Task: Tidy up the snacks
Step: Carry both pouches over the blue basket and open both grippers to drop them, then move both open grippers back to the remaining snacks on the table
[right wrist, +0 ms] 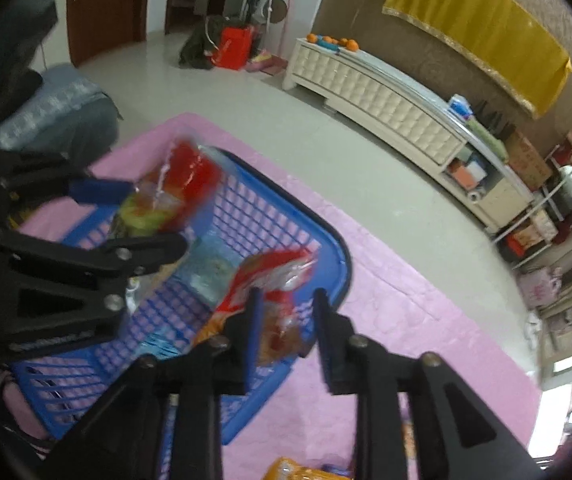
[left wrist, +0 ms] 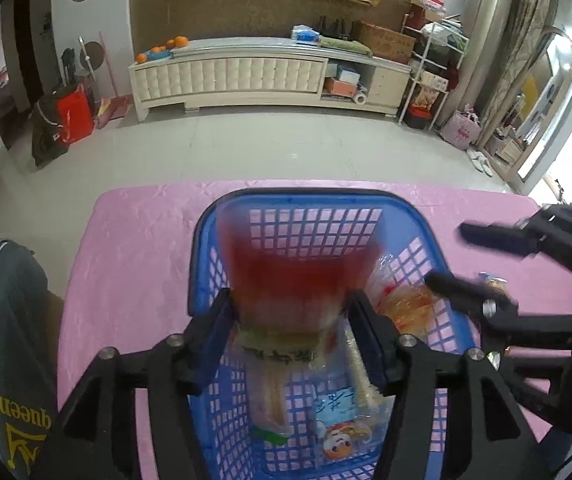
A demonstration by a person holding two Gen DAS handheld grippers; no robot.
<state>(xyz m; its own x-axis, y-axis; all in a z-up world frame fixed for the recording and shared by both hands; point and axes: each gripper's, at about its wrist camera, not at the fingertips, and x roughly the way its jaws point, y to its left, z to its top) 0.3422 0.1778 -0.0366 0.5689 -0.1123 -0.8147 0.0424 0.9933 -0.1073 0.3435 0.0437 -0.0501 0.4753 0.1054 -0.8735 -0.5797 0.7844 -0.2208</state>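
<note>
A blue plastic basket (left wrist: 206, 248) stands on the pink tablecloth and shows in the right wrist view too (right wrist: 338, 256). My left gripper (left wrist: 290, 316) holds a blurred red snack bag (left wrist: 298, 268) between its fingers, over the basket; the bag also shows in the right wrist view (right wrist: 190, 176). More snack packets lie inside, among them a blue one (left wrist: 338, 412). My right gripper (right wrist: 288, 308) is open above the basket's right rim, an orange-red packet (right wrist: 270, 280) between and below its fingers. It appears in the left wrist view (left wrist: 446, 256) at the right.
The pink cloth (left wrist: 138, 240) covers the table. A yellow-orange packet (right wrist: 290, 470) lies on the cloth near the right gripper. A person's grey sleeve (left wrist: 2, 320) is at the left. A cream TV cabinet (left wrist: 246, 76) stands across the tiled floor.
</note>
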